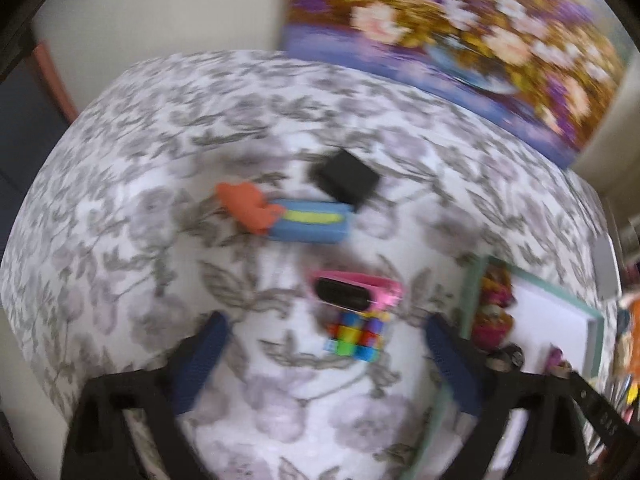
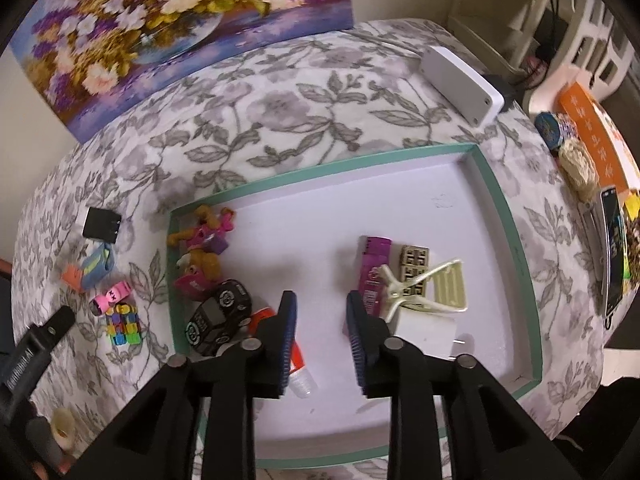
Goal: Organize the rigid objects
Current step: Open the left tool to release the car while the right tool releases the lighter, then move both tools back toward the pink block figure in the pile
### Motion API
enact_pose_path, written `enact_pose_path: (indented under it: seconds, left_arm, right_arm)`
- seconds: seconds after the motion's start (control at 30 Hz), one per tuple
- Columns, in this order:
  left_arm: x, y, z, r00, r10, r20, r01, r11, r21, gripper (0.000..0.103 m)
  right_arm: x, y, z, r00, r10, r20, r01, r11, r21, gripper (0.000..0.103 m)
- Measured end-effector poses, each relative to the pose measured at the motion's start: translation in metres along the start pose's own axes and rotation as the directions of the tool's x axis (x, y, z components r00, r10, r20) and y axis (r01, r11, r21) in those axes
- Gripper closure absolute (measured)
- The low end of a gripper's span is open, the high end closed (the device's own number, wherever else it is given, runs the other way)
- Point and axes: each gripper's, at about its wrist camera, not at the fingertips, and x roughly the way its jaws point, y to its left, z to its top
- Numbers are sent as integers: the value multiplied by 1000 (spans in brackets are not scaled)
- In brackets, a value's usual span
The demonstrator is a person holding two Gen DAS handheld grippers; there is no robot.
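Toys (image 1: 356,336) lie loose; both tools (image 1: 324,364) (image 2: 320,336) spread, empty; no writing legible.

A flower painting (image 2: 168,28) leans on the cream wall (image 1: 168,12) behind the floral-clothed table (image 2: 280,100).

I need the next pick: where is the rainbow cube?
The rainbow cube lies on the floral cloth outside the tray, just left of its left wall, touching the pink toy behind it; the left gripper hangs open above it.
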Motion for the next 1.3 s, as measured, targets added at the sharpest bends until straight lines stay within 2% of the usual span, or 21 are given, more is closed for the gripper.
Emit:
enact_pose_path:
  seconds: [0.03, 0.23, 0.37, 0.43, 0.7, 0.9, 1.3]
  left_arm:
    - [-1, 6, 2, 1000, 6, 3, -6, 1000, -16, 0]
    - [-7, 34, 7, 999, 51, 18, -49, 995, -91, 0]
    - [-5, 40, 7, 998, 66, 7, -65, 992, -109, 0]
    - [-3, 43, 8, 997, 71, -3, -71, 991, -112, 0]
    - [1, 54, 10, 998, 60, -16, -62, 986, -155, 0]
    - [1, 66, 12, 998, 59, -15, -60, 980, -190, 0]
    - [7, 100, 16, 997, 79, -26, -83, 965, -249, 0]
  right_arm:
    - [0, 2, 0, 1000, -4, 4, 4, 1000, -3, 61]
    - [-2, 20, -5, 999, -20, 38, 22, 998, -54, 35]
    - [-3, 29, -7, 997, -47, 69, 53, 995, -86, 30]
    - [-4, 33, -8, 995, -56, 85, 64, 993, -99, 20]
    - [-9, 55, -15, 993, -7, 122, 25, 988, -149, 18]
    - [-16, 88, -28, 988, 60, 143, -28, 976, -217, 18]
    - [-3, 140, -49, 988, 116, 103, -78, 947, -311, 18]
